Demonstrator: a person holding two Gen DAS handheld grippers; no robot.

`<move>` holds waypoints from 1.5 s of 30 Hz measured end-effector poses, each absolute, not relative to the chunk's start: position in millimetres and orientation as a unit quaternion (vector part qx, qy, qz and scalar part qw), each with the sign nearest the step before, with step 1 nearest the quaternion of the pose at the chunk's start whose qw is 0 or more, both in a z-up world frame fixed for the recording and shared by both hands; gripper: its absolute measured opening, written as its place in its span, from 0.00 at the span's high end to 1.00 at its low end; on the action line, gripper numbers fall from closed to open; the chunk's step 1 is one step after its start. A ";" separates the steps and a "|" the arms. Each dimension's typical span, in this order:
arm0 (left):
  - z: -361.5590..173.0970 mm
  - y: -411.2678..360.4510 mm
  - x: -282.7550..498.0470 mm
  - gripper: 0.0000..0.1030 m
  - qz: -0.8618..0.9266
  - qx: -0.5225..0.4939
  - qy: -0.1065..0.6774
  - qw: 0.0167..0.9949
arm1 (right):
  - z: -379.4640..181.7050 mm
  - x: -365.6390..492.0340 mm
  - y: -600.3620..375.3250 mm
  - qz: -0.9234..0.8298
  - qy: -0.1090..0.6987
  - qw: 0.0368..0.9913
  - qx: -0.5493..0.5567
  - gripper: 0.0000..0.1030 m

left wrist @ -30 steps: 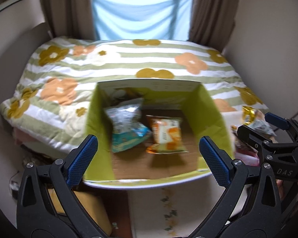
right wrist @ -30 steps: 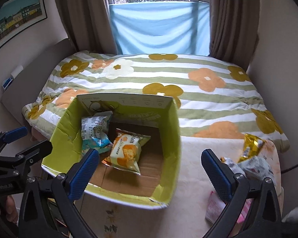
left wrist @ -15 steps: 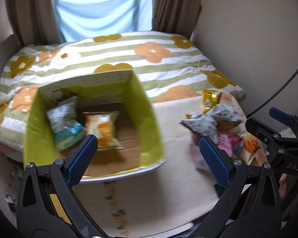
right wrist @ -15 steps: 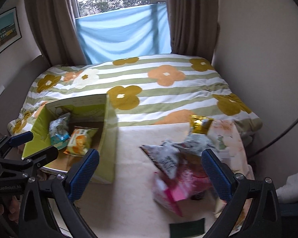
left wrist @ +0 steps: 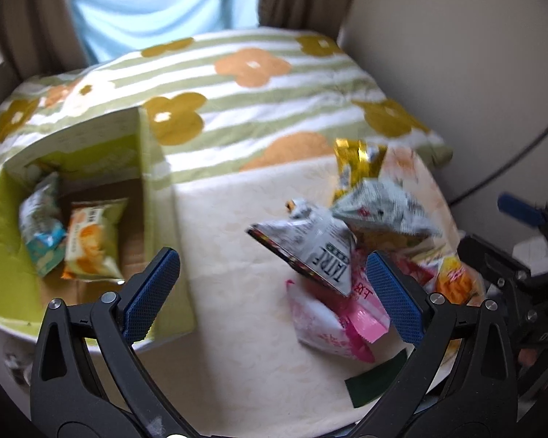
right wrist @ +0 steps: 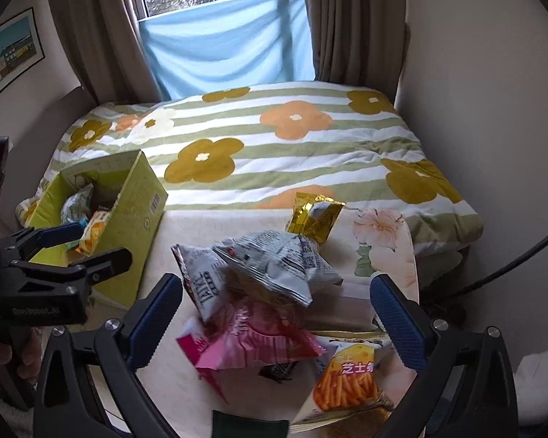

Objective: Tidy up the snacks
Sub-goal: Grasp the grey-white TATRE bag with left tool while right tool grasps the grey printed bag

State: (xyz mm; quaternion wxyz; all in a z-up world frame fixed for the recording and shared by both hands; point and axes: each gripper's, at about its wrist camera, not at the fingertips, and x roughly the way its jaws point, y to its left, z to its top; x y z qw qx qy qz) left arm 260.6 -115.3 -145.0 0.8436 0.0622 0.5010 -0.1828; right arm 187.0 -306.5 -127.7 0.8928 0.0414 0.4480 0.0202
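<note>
Snack pile (right wrist: 266, 292) overlaps itself, lowest packets hidden; both tongs gape.

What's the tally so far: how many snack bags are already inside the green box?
2 visible: a blue-and-white bag against the left wall of the green box, and an orange bag beside it. Another may be hidden in the far corner.

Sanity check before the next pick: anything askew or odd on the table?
No spill or damage visible. The loose snack bags lie in a jumbled heap, overlapping at odd angles. The green box holds two bags. A dark green card overhangs the near table edge.
</note>
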 end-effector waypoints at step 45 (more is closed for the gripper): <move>-244.0 -165.2 331.6 0.54 -0.294 0.172 0.555 0.759 | -223.6 272.4 -310.1 0.017 0.517 0.853 0.064 0.01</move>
